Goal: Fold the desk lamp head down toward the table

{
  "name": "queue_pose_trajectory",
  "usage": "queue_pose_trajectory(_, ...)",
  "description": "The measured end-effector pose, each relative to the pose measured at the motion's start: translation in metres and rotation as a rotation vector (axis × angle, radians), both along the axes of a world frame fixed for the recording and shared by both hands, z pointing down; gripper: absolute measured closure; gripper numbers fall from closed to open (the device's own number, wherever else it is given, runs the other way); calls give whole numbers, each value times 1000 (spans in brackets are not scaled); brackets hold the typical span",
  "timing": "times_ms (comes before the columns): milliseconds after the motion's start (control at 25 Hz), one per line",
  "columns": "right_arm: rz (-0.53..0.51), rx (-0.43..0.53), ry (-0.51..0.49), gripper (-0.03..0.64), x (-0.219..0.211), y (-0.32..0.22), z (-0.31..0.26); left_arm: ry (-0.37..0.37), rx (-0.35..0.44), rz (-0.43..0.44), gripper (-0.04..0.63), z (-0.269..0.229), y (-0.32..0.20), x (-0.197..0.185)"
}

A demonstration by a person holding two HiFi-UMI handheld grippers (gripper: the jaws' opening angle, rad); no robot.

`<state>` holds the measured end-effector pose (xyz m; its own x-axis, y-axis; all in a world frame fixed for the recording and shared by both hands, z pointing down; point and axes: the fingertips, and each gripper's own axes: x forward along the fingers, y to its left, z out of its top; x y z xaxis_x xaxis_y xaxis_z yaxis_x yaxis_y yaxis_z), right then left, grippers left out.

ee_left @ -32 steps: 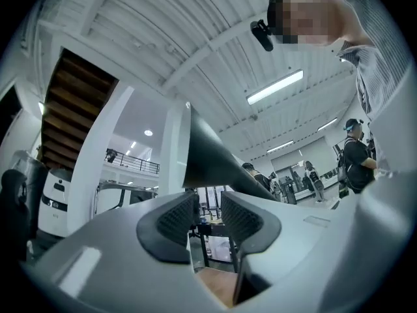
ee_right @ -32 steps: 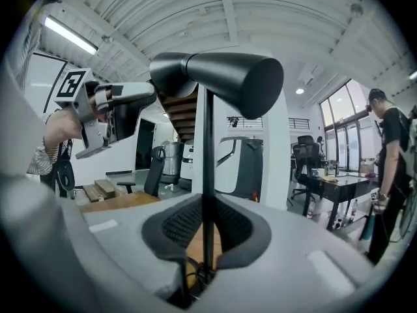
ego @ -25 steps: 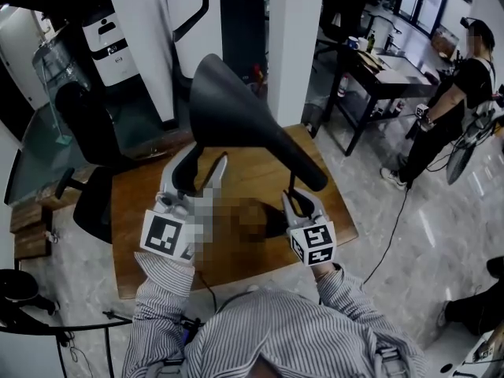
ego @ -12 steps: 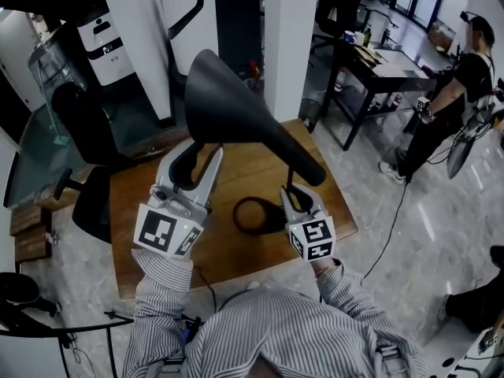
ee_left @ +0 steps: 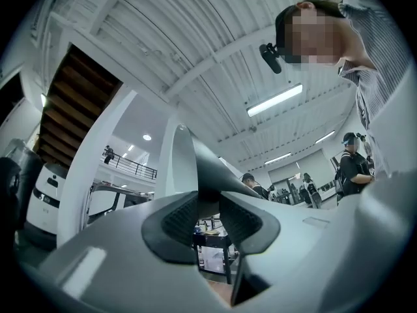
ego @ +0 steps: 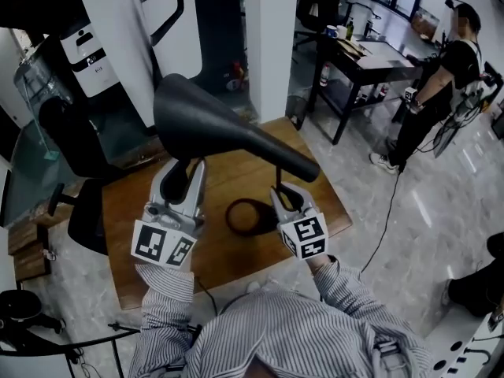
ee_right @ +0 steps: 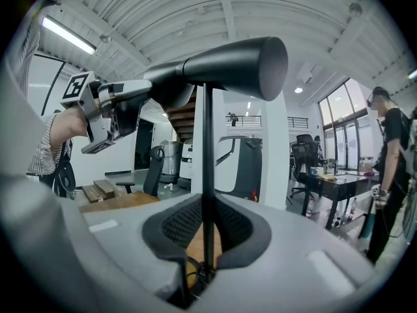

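Observation:
A black desk lamp stands on the wooden table point(ego: 126, 211). Its cone-shaped head point(ego: 220, 124) slants from upper left down to the right, above a ring base point(ego: 246, 216). My left gripper point(ego: 179, 176) reaches up under the wide end of the head. Its jaws are closing, and the pads press on the head's rim point(ee_left: 189, 168) in the left gripper view point(ee_left: 207, 217). My right gripper point(ego: 285, 199) is shut on the thin upright pole point(ee_right: 207, 142), which runs between its pads point(ee_right: 207, 230). The head point(ee_right: 228, 60) crosses above in the right gripper view.
A white pillar point(ego: 268, 46) and a black office chair point(ego: 75, 140) stand behind the table. A dark desk point(ego: 362, 57) with bottles is at the back right, and a person point(ego: 437, 93) stands beside it. A cable trails over the tiled floor on the right.
The left gripper's jaws have narrowed onto the wide end of the lamp head, and the head now sits lower and further left in the head view. The right gripper has not moved.

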<state>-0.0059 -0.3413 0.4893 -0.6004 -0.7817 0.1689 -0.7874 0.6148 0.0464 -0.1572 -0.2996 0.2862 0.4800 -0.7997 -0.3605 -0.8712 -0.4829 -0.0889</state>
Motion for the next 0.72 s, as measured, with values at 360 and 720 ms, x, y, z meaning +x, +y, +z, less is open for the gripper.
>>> queue_pose_trajectory(360,2,0,1,563,-1,0,-1,149,-105,28,513,49,-2,-7)
queue_pose_trajectory(720,11,1,0,562,2,0,-2,240,-336,141,558,149,0,37)
